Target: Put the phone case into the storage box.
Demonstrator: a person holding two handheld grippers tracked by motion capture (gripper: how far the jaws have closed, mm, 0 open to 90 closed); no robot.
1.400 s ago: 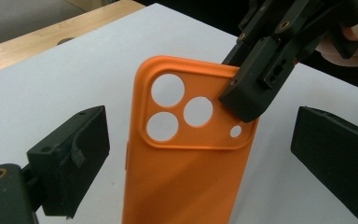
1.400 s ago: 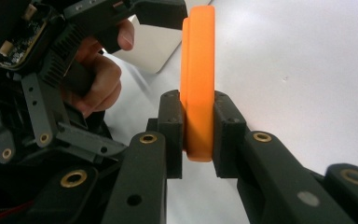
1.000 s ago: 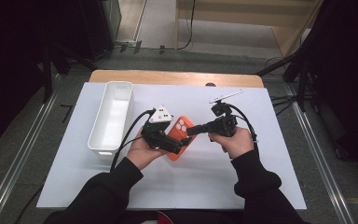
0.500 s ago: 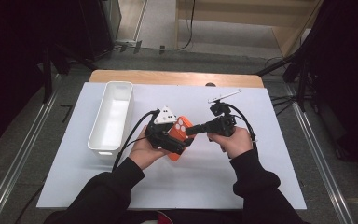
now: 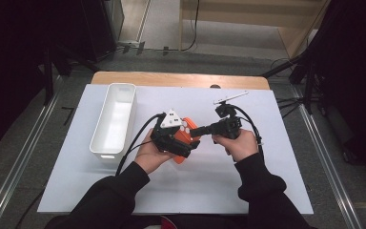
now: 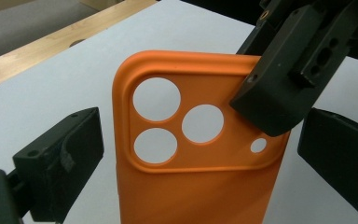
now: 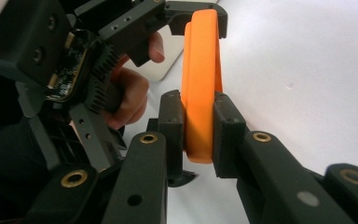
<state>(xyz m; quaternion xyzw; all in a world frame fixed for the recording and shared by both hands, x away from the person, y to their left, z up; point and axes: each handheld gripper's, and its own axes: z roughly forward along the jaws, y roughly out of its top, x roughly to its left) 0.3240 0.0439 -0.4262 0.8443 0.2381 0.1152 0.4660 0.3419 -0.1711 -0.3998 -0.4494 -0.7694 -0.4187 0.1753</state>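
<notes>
A: Two grippers meet on one orange phone case (image 5: 187,138), which sits near the middle of the white sheet (image 5: 267,191), well to the right of the white bin (image 5: 114,119). Note the holds.

B: Right gripper (image 7: 199,130): jaws clamped flat on both faces of the case, pads touching it at one corner edge. In the left gripper view the same jaw covers the case's top right corner, beside the small round hole (image 6: 258,145).

A: And the left gripper (image 6: 200,154)?

B: Its two black jaws stand wide apart, one on either side of the case (image 6: 191,186), neither pad touching an edge. Open, then. The case stands between them with its camera end up; three large round cut-outs (image 6: 156,99) sit in the raised frame.

A: Position relative to the bin?

B: Left hand (image 5: 153,153) lies just right of the bin's near end. Right hand (image 5: 240,143) is farther right, across the case. The bin lies lengthwise along the sheet's left part.

A: Anything else near the case?

B: A grey three-cornered plate (image 5: 171,118) tops the left gripper, just above the case.
</notes>
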